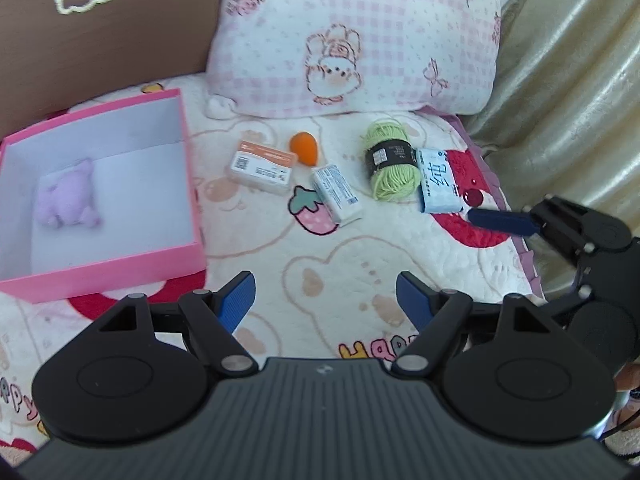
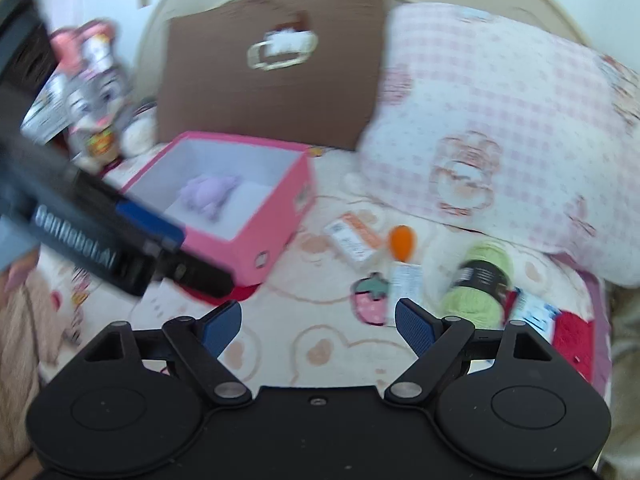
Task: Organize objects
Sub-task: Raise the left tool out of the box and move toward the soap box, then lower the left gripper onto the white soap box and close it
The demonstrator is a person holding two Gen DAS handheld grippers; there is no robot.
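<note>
A pink box stands open at the left with a purple plush inside. A row of items lies on the blanket: an orange-and-white carton, an orange egg-shaped sponge, a white-and-teal carton, green yarn and a blue tissue packet. My left gripper hangs open over the blanket short of them, holding nothing. My right gripper is open and empty too, near the white carton and the yarn. Its blue finger reaches toward the tissue packet.
A pink checked pillow and a brown cushion close off the back. A gold curtain hangs past the blanket's right edge. Plush toys sit behind the pink box. The left tool's housing crosses the right wrist view.
</note>
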